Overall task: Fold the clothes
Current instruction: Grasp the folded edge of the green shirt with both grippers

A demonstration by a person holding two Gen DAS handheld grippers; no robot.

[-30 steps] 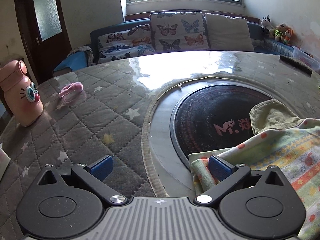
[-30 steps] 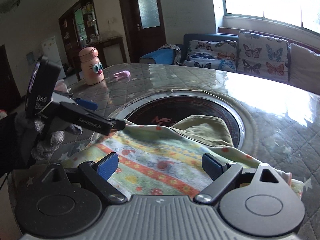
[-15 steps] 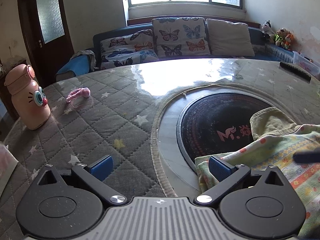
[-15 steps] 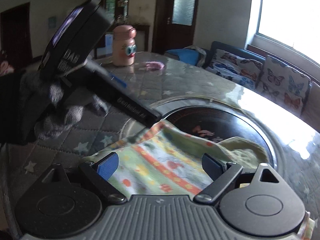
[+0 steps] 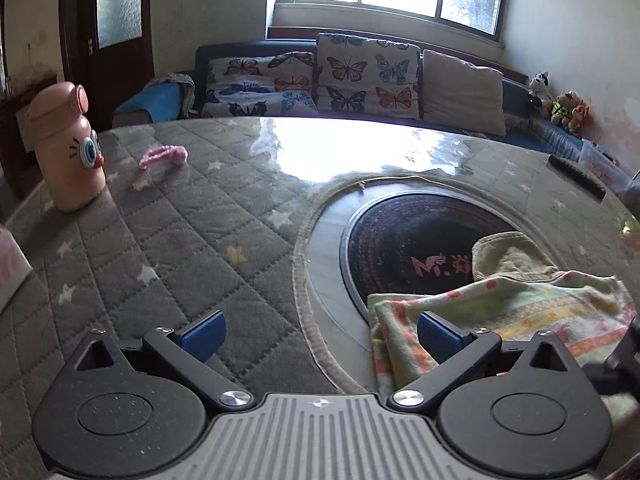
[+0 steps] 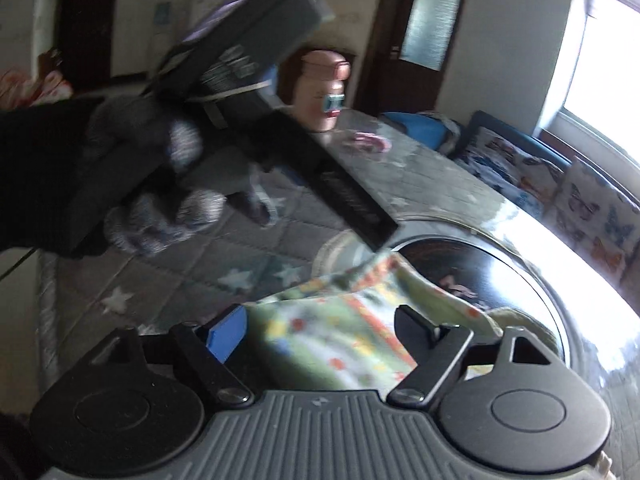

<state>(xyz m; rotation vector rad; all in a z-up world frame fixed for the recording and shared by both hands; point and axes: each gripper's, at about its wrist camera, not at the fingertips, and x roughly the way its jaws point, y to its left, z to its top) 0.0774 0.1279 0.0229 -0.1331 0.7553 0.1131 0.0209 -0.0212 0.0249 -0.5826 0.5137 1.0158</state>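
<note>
We see the round table (image 5: 192, 216) filling most of the left wrist frame, covered in a grey quilted, star-printed cloth, its far edge curving across the upper half below the sofa (image 5: 360, 80). Right of centre the quilt is cut away around a dark circular inset (image 5: 420, 236) with a pale ring about it. The whole left half of the quilt lies open, and so does the bright glossy stretch toward the far edge.

The garment (image 5: 520, 312) — a patterned, striped cloth in yellow, green and orange — lies at the lower right of that frame, over the near right edge of the dark inset, a plain yellowish flap folded up behind it. Its near left corner hangs just beside the right blue pad of the left gripper (image 5: 320, 332), whose jaws stand wide with nothing between them.

In the right wrist frame, which is blurred, the right gripper (image 6: 320, 328) is at the bottom, jaws wide, the garment (image 6: 344, 336) spread under the gap; we cannot tell whether the pads touch it. The gloved left hand (image 6: 160, 184) occupies the upper left.

At the upper left of the left wrist frame stand a pink bottle (image 5: 68, 148) with a cartoon face and, right of it, a small pink item (image 5: 164, 156); a dark remote (image 5: 576, 176) lies at the far right edge.
</note>
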